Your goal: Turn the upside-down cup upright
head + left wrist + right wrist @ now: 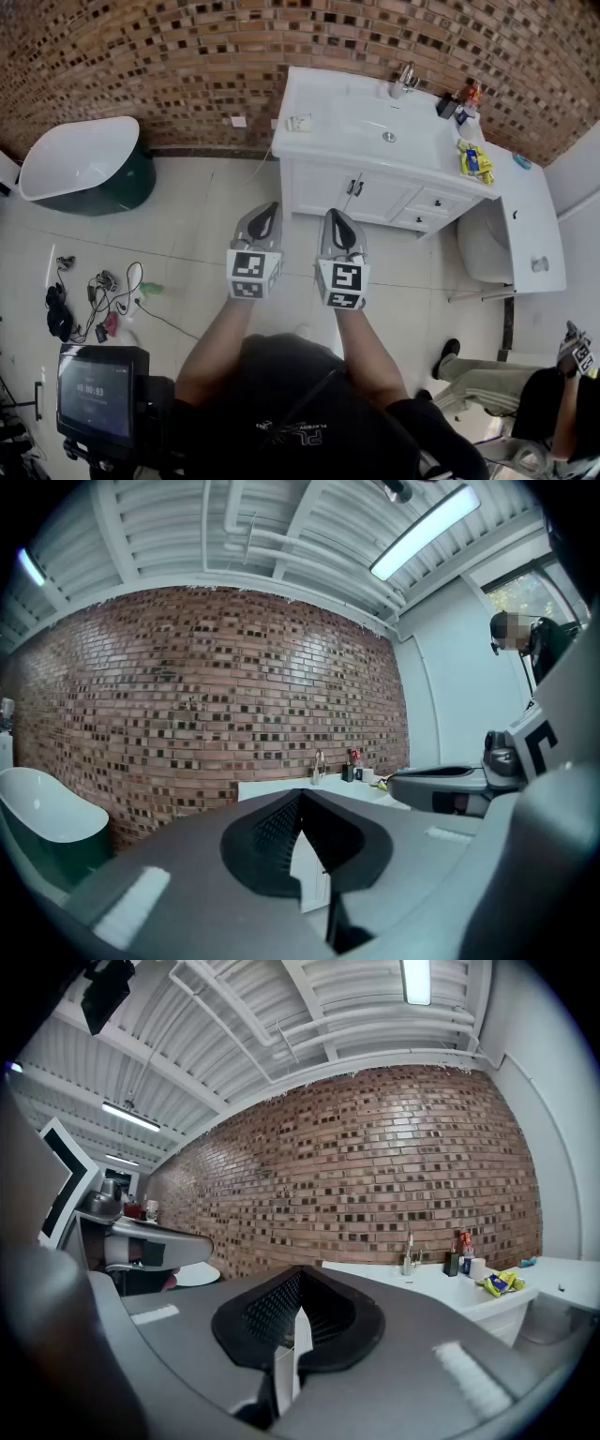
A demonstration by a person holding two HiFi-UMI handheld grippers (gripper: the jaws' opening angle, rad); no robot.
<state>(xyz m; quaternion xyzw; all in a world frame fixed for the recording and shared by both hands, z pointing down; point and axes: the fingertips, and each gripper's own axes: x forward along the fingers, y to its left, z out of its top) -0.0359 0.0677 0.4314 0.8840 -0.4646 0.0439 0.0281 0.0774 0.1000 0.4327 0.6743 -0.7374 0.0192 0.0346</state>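
You're at the very start: nothing has been picked up and you're standing well back from the counter (314, 98). Your left gripper (268, 214) and right gripper (336, 221) are held out side by side over the floor, roughly level. Both have their jaws pressed together with nothing between them.

The only likely cup (478, 1267) is a small white cylinder near the counter's back edge, right of the tap (405, 80), just beside a dark bottle (453, 1263) and not far from the yellow packet (473, 159). It's too small here to tell whether it's upside down, so confirm that as you close in.

Next, I'd say, step up to the counter and spread the jaws of one gripper before you reach in. The right one looks better placed. Come at the cup from the side, clear of the bottle. Grip its wall so your wrist has room to roll it over and set it down on its base.
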